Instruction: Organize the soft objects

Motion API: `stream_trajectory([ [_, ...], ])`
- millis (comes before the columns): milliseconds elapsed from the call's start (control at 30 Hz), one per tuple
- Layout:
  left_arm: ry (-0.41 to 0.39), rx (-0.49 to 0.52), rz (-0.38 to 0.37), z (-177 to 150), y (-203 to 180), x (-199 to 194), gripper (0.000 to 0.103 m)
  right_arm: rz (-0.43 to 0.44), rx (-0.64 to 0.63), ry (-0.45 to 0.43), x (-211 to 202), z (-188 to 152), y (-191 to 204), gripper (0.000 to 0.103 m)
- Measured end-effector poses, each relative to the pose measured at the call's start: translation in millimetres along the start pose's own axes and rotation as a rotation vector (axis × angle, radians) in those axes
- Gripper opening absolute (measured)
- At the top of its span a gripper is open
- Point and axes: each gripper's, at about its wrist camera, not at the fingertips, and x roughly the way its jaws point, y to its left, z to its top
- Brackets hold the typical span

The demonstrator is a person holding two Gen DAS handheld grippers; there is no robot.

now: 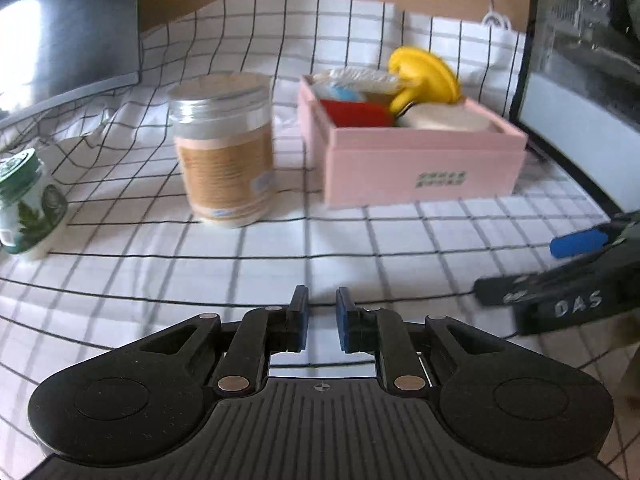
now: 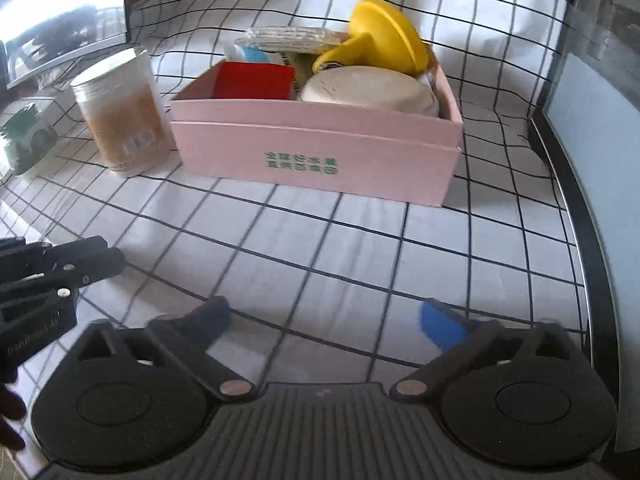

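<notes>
Both grippers empty, left gripper (image 1: 321,316) jaws narrowly parted, right gripper (image 2: 326,322) spread wide; risk: overfull pink box (image 2: 316,148), yellow toy (image 2: 384,38) topples if nudged.

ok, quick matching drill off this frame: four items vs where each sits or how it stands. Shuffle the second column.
1. yellow toy
2. tan-label jar
3. right gripper
4. red item

A. fingers spread wide, nothing between
B. beside the pink box, on the checked cloth
C. box's near-left corner
D. box's back, poking above the rim

Pairs: 1-D, 2-B, 3-A, 4-C
</notes>
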Motion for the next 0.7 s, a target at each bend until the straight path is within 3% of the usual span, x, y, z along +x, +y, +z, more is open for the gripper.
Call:
stream_trajectory([
  [33,-0.017,-0.006,0.001,-2,-5,0,0.034,0.0,-0.006,-0.013,0,-1,-1,0.103],
  [100,-0.036,0.02,0.004,-6,-17,1,0.044,0.012,-0.022,-0.042,1,-4,-7,0.103],
  [533,-0.062,-0.098,0.171,-6,-45,5,0.044,0.008,-0.015,-0.151,5,-7,-23,0.103],
  [700,-0.062,-0.11,0.176,-5,-45,5,0.044,0.013,-0.022,-0.188,8,-9,-21,0.103],
])
